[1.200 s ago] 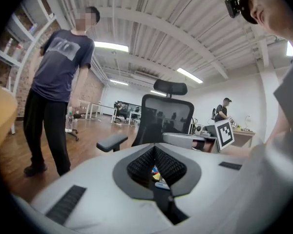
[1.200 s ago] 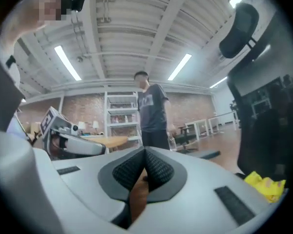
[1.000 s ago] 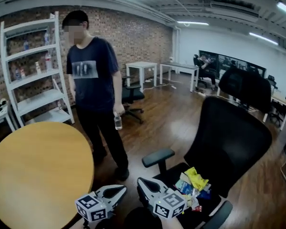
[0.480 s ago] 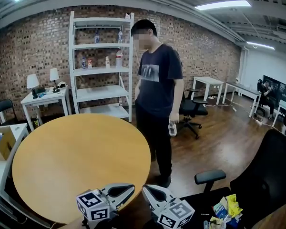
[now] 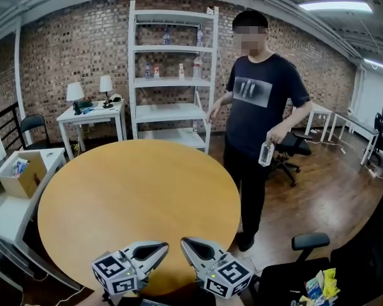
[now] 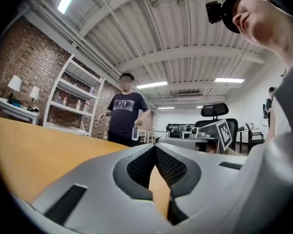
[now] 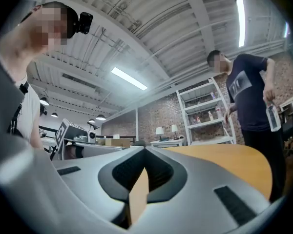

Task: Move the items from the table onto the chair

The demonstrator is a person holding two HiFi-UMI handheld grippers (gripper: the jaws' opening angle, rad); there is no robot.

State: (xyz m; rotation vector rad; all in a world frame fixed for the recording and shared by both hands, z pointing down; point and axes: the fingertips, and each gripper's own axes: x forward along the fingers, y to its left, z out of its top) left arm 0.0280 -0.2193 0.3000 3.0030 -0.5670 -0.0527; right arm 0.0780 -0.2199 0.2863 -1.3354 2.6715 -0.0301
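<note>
grippers: our left gripper (image 5: 159, 248) and right gripper (image 5: 187, 244) both pinched closed, empty, 6 o'clock edge of round wooden table (image 5: 134, 190) | items: snack packets (image 5: 322, 287) on office chair (image 5: 309, 241), 4 o'clock | handling: we judge them light, crinkly, slippery; pinch a sealed edge

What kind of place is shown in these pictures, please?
Probably an open office or studio in a loft-style room. A brick wall runs behind a white shelf, a desk carries two lamps, and a swivel chair stands on the wood floor.
</note>
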